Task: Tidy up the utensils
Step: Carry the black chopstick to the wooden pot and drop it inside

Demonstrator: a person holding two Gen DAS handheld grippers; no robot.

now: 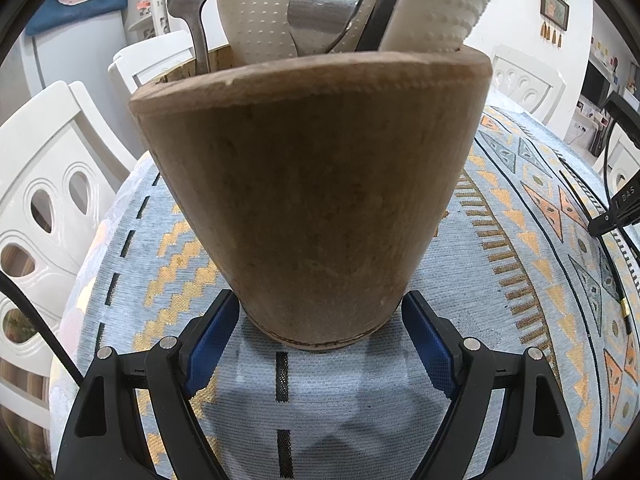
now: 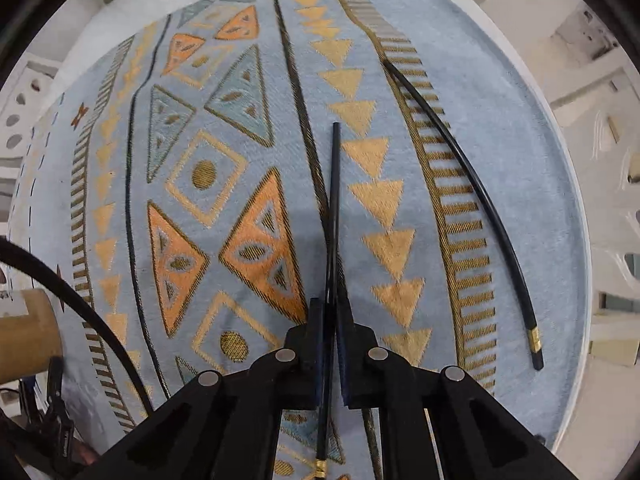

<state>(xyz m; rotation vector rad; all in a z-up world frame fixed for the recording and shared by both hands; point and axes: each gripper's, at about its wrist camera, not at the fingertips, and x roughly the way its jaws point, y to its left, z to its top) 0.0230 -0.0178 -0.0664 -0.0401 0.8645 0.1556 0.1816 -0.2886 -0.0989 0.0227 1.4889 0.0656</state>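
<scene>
A brown wooden utensil holder (image 1: 312, 200) stands on the patterned tablecloth (image 1: 500, 248). My left gripper (image 1: 320, 312) is shut on its base, one blue pad pressing each side. Sticking out of it are a metal spoon (image 1: 192, 4), a fork (image 1: 332, 4) and white dotted utensils (image 1: 256, 12). In the right wrist view my right gripper (image 2: 329, 306) points down at the cloth, shut on a thin black chopstick (image 2: 335, 184) that pokes forward past the fingertips. A second black chopstick (image 2: 472, 184) with a gold band lies on the cloth to the right.
White chairs (image 1: 44, 200) stand around the table, close to its edge (image 2: 576, 208). A black cable (image 2: 80, 300) curves across the lower left of the right wrist view. A brown cylinder (image 2: 28, 328) shows at that view's left edge.
</scene>
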